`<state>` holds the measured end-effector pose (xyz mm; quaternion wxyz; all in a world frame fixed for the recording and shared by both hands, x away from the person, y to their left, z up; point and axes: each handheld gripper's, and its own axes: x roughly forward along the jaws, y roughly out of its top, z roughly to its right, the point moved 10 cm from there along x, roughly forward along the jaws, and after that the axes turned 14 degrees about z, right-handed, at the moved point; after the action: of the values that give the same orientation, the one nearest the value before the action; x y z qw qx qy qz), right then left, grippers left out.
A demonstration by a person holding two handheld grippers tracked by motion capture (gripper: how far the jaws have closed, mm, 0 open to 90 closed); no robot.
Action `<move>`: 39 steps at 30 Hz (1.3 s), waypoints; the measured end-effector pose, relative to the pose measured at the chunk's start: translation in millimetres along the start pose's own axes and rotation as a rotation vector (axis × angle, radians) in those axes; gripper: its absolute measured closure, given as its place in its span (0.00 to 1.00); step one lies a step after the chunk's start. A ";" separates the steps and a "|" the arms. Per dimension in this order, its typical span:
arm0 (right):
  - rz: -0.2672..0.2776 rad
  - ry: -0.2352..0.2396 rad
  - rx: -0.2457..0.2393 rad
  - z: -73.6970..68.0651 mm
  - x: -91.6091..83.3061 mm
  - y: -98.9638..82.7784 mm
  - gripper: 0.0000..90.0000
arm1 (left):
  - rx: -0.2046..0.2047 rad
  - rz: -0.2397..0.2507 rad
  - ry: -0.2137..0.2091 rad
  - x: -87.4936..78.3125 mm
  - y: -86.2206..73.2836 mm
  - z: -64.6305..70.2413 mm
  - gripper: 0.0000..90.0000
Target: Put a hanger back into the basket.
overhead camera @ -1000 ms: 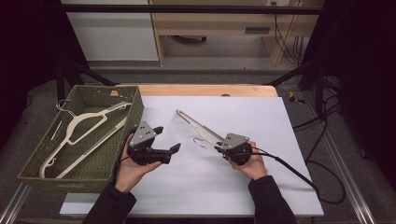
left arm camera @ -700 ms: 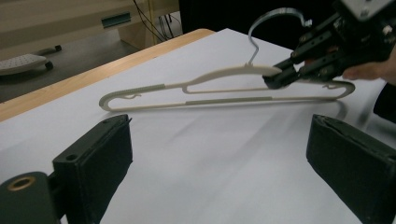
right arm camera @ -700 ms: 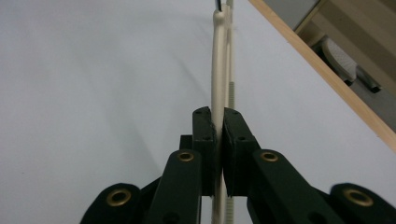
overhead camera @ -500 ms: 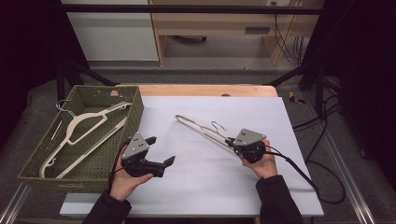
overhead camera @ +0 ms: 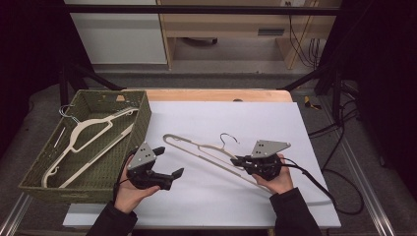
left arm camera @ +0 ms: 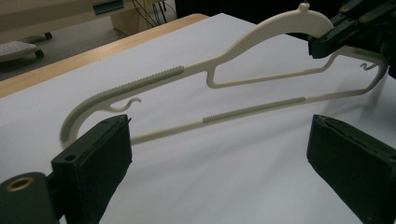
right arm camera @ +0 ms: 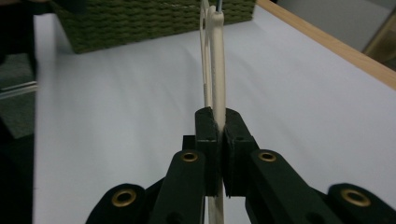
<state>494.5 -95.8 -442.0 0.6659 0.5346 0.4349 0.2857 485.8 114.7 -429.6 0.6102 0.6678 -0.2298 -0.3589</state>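
Since a second earlier, the cream plastic hanger [overhead camera: 206, 150] had been drawn away from the left gripper [overhead camera: 167, 167] and lifted, one shoulder end now raised in the right gripper [overhead camera: 238, 161] while the far end stayed low over the white table sheet [overhead camera: 255, 118]. The right jaws had just finished closing and were clamped flat on the hanger's arm, which ran edge-on straight up between them in the right gripper view [right arm camera: 216, 60]. The hanger hung tilted above the middle of the sheet, its metal hook [overhead camera: 227, 137] pointing toward the far edge. The left gripper had let go: its jaws had just been opening and stood wide apart with nothing between them, the hanger [left arm camera: 196, 79] well beyond them in the left gripper view. A green woven basket [overhead camera: 140, 115] sat at the left edge of the table, holding another pale hanger [overhead camera: 86, 132]. Both of the person's hands came in from the near edge.
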 end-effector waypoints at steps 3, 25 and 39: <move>0.002 0.056 0.010 -12.8 3.3 2.6 0.97 | 0.002 -0.004 -0.002 1.2 0.3 0.2 0.08; -0.046 0.235 0.005 -60.0 24.8 3.6 0.97 | 0.088 -0.132 -0.160 24.4 -19.2 29.1 0.61; -0.035 0.120 -0.008 -44.1 26.1 3.1 0.85 | 0.091 -0.161 -0.209 21.1 -19.3 44.4 0.88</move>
<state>467.7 -52.5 -448.3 0.6458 0.5060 0.4822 0.3073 463.0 73.1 -452.5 0.5210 0.6701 -0.2541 -0.4636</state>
